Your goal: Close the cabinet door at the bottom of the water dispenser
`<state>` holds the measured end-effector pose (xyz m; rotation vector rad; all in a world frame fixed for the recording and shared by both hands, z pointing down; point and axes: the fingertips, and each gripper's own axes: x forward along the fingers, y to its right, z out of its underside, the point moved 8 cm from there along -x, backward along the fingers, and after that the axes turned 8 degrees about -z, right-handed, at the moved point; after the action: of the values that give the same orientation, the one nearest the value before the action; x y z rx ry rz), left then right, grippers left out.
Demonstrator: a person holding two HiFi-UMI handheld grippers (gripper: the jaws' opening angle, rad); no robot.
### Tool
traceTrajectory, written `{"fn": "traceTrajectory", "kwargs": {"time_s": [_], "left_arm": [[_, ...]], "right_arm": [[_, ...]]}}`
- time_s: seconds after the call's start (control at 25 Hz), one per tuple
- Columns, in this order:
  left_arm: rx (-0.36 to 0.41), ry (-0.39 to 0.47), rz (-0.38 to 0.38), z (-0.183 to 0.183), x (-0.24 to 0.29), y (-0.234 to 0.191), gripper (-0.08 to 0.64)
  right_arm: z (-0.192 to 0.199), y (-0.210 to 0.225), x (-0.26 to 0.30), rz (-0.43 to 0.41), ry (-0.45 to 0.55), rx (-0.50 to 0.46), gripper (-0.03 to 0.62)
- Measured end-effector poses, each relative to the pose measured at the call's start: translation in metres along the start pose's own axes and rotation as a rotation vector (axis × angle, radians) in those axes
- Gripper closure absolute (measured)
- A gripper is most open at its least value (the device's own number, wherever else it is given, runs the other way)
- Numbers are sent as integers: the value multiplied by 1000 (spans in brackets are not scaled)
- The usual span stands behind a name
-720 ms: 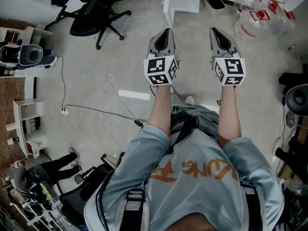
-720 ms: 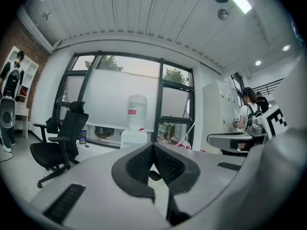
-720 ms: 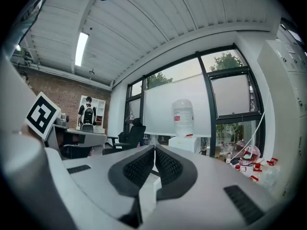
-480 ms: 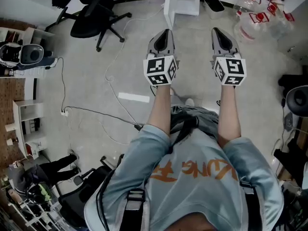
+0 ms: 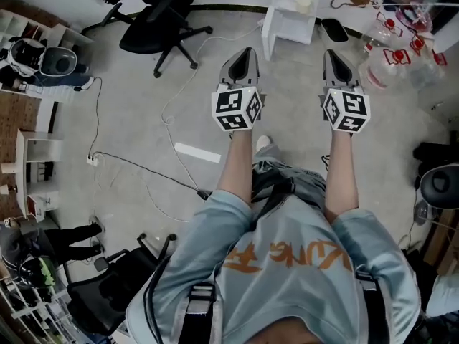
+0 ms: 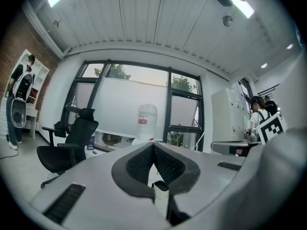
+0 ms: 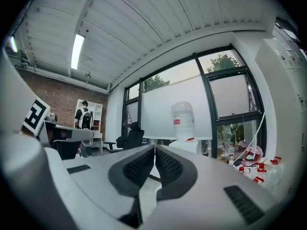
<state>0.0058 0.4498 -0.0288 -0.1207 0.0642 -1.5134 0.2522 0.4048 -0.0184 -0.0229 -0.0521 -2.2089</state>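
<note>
Both empty, jaws pressed together: left gripper [image 5: 247, 51] and right gripper [image 5: 336, 54] are held level, aimed at the water dispenser [image 5: 292, 13]. It stands well ahead by the window wall, and the white panel jutting out at its base looks like the open cabinet door [image 5: 270, 36], though I can't be sure. Risks: closed tips could skid off the smooth door or push too near the hinge, leaving it ajar, and a wide right-side approach could knock the water jugs [image 5: 384, 52] just beside it.

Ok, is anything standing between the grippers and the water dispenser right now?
Nothing visible does. The left gripper and right gripper, both shut and empty, point at the water dispenser across bare floor. The office chair sits off to the left, the clear jugs off to the right.
</note>
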Motion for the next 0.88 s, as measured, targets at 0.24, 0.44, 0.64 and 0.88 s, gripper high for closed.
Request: {"fn": "traceTrajectory", "kwargs": {"time_s": [0.24,0.44,0.64,0.88], "left_arm": [[-38,7,-54,-1,11,-33,540],[-54,13,-49,1,40,-50,540],[-72,23,-42,-2,93,-77,540],[-61,-3,-2,-2,168,-110,540]], "right_arm": [[-7,-10,33,-46,-2,-25,563],[-6,3,64,-30,-12,-28,563],[-10,20,116,-11,-4,-39,563],[1,35,194,5,-15,-6,563]]}}
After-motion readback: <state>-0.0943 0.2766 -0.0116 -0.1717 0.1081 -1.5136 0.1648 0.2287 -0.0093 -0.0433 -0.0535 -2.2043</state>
